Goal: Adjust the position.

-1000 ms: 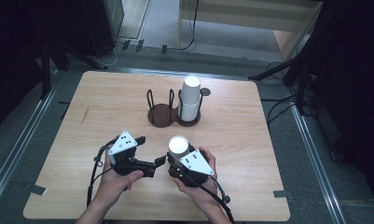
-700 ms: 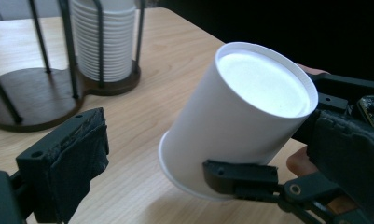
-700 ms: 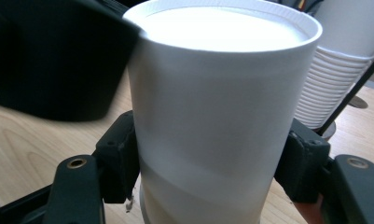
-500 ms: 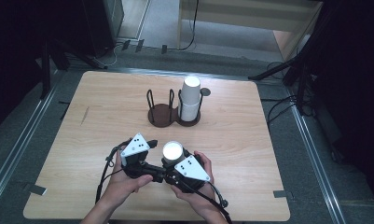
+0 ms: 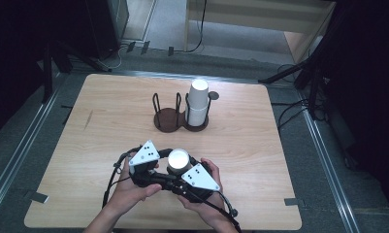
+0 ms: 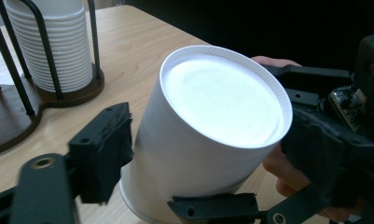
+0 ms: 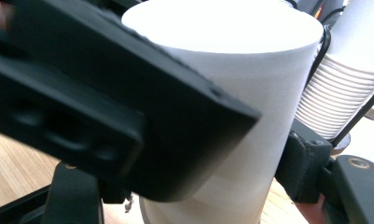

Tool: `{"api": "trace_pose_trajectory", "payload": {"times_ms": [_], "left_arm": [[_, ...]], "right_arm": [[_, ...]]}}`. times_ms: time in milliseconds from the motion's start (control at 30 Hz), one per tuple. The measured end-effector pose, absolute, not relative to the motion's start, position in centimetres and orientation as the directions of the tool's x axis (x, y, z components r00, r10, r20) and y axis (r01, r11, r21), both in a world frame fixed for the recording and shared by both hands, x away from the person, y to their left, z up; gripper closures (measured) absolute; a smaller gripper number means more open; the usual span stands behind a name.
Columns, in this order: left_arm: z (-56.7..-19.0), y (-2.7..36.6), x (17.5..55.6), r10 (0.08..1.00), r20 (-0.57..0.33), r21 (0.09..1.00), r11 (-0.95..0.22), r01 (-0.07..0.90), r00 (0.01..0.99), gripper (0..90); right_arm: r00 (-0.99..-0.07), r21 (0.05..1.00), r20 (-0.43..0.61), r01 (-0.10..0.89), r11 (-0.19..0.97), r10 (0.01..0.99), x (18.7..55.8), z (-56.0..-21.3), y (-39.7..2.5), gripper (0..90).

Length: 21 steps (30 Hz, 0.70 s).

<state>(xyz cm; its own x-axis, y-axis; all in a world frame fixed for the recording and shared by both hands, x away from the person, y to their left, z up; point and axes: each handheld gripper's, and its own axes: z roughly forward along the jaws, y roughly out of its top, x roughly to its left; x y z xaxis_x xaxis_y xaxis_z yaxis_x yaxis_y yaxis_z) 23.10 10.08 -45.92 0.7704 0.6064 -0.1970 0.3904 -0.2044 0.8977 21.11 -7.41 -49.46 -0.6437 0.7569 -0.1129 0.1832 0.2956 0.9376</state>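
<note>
An upside-down white paper cup [image 5: 178,159] stands between both grippers near the table's front middle. My right gripper [image 5: 182,171] is shut on it; in the right gripper view the cup [image 7: 250,93] sits between its jaws [image 7: 191,182], with the left gripper's jaw [image 7: 105,93] blurred across the front. My left gripper [image 5: 165,170] comes in from the left. In its own view [image 6: 156,179] one pad [image 6: 100,149] rests against the side of the cup [image 6: 212,121] and the other lies across its lower edge; its grip is unclear. The right gripper [image 6: 324,140] shows behind.
A dark two-slot wire cup rack [image 5: 175,119] stands at the table's middle. Its right slot holds a tall stack of white cups [image 5: 198,104], its left slot is bare. A small round disc [image 5: 214,96] lies behind it. Bare wood table [image 5: 109,121] spreads to the left and right.
The left gripper has moved right, up to the cup that the right gripper holds. Both hands and the cup have drawn a little nearer the front edge.
</note>
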Motion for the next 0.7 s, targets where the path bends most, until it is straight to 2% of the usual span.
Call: {"api": "trace_pose_trajectory", "payload": {"times_ms": [300,433,700], "left_arm": [[-45.7,10.8,23.24,0.61,-0.212,0.909,-0.164,0.383,0.763,29.5],[-45.69,11.0,23.37,0.605,-0.235,0.905,-0.149,0.398,0.761,30.5],[-45.64,11.07,23.28,0.603,-0.222,0.912,-0.149,0.381,0.766,33.0]], "right_arm": [[-0.657,0.937,-0.115,0.177,0.301,0.745,21.13,-49.36,-7.52,31.6],[-0.66,0.937,-0.121,0.171,0.305,0.742,21.14,-49.33,-7.54,31.5],[-0.655,0.936,-0.135,0.161,0.312,0.743,21.11,-49.3,-7.57,29.7]]}}
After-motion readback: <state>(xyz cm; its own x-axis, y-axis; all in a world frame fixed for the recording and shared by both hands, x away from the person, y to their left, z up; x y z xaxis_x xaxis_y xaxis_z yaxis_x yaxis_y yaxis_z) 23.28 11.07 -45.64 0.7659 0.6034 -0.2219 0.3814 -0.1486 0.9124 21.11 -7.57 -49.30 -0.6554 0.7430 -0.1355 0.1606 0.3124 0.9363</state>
